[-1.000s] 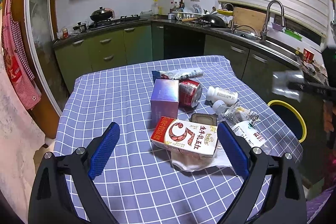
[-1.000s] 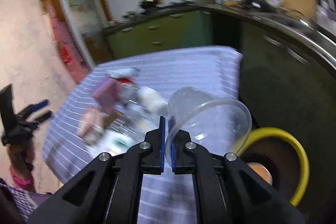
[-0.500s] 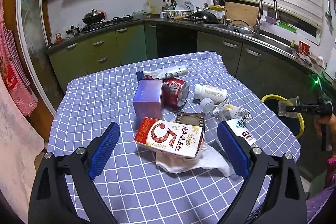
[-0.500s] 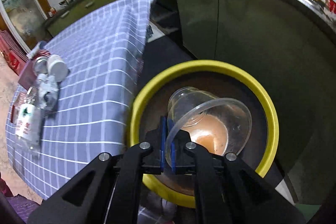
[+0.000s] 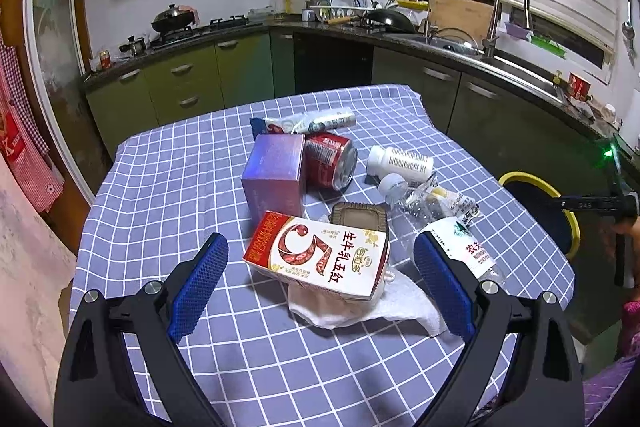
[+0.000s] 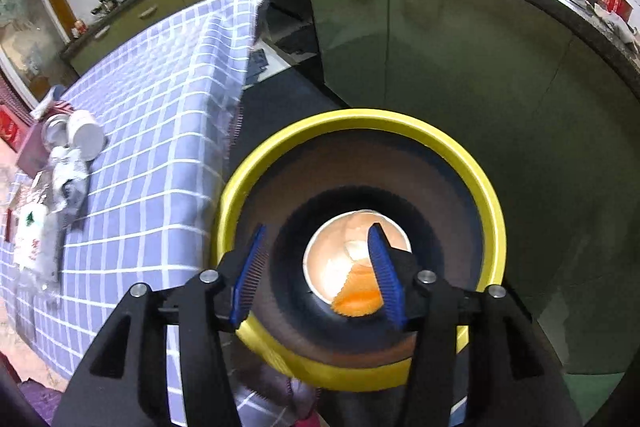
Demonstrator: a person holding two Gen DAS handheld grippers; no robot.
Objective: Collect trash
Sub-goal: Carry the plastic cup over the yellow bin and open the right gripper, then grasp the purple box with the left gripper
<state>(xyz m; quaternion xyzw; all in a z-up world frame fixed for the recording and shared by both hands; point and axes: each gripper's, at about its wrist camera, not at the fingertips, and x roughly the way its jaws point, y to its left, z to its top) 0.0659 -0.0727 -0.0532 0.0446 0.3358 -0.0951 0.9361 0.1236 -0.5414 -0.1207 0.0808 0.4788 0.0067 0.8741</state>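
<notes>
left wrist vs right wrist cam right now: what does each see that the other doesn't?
Left wrist only: milk carton, purple box, red can, and the open left gripper over them.
Right wrist only: the bin's inside, with a paper cup at the bottom, under the open right gripper.
Both: checked tablecloth, yellow-rimmed bin, white bottle.

My right gripper (image 6: 318,275) hangs over the bin (image 6: 476,179), which stands just beside the counter (image 5: 168,163). On the counter, the milk carton (image 5: 320,253) lies before the box (image 5: 276,175), with the can (image 5: 330,161) right of it.
</notes>
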